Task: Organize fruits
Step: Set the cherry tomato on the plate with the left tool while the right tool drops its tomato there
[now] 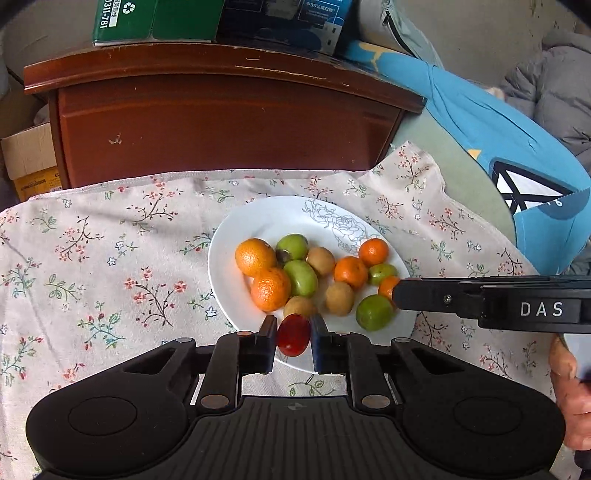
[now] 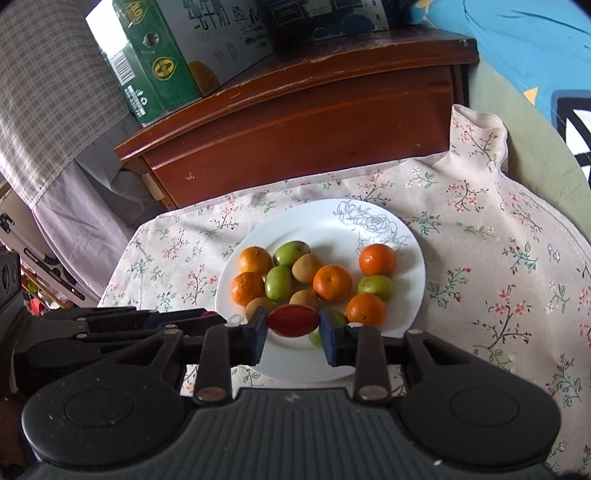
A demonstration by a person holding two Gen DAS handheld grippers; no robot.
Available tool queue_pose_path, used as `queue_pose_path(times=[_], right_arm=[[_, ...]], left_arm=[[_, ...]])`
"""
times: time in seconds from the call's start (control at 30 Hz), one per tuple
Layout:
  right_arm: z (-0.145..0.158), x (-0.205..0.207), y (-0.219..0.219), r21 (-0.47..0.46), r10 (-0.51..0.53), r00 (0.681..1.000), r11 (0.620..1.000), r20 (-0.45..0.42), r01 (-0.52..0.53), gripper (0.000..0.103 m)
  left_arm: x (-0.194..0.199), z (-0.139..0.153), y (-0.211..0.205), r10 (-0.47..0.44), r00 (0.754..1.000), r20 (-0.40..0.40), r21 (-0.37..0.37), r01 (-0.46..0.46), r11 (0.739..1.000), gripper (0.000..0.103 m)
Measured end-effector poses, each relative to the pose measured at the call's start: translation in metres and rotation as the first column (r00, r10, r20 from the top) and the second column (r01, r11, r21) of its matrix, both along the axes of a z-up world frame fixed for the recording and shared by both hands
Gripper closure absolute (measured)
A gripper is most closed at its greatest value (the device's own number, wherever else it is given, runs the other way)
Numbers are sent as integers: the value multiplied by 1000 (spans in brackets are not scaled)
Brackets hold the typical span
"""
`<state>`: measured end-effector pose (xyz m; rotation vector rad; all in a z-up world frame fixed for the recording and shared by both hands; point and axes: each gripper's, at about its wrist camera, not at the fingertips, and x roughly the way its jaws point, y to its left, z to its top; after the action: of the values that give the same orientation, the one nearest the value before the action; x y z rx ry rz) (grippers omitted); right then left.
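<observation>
A white plate (image 1: 258, 218) (image 2: 325, 218) on the floral cloth holds several oranges (image 1: 255, 256) (image 2: 331, 283), green fruits (image 1: 301, 277) (image 2: 279, 282) and brownish fruits (image 1: 339, 298) (image 2: 306, 266). My left gripper (image 1: 294, 334) is shut on a red fruit (image 1: 294, 335) over the plate's near rim. My right gripper (image 2: 293, 320) is shut on another red fruit (image 2: 293, 320), held lengthwise over the plate's near edge. The right gripper's arm (image 1: 491, 302) reaches in from the right; the left gripper (image 2: 147, 319) shows at the left of the right wrist view.
A floral cloth (image 1: 92, 258) (image 2: 498, 277) covers the table. Behind it stands a dark wooden cabinet (image 1: 221, 122) (image 2: 303, 122) with a green carton (image 1: 147, 18) (image 2: 155, 62) on top. Blue bedding (image 1: 498, 129) lies at the right. A cardboard box (image 1: 29, 158) sits at the left.
</observation>
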<state>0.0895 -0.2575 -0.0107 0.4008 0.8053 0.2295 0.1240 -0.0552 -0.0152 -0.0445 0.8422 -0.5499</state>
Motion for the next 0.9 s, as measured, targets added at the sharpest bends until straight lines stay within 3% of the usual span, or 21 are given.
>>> queue_pose_path(times=[0.37, 0.77, 0.9], right_arm=[[-7, 24, -9, -6, -88, 995, 996, 54, 89, 72], [-25, 63, -1, -16, -75, 996, 997, 54, 76, 72], [-26, 68, 5, -43, -66, 995, 997, 77, 70, 68]], left_arm=[[3, -10, -29, -56, 998, 16, -27, 56, 998, 86], [14, -19, -44, -67, 998, 18, -27, 68, 997, 86], [15, -20, -44, -56, 998, 25, -18, 57, 998, 85]])
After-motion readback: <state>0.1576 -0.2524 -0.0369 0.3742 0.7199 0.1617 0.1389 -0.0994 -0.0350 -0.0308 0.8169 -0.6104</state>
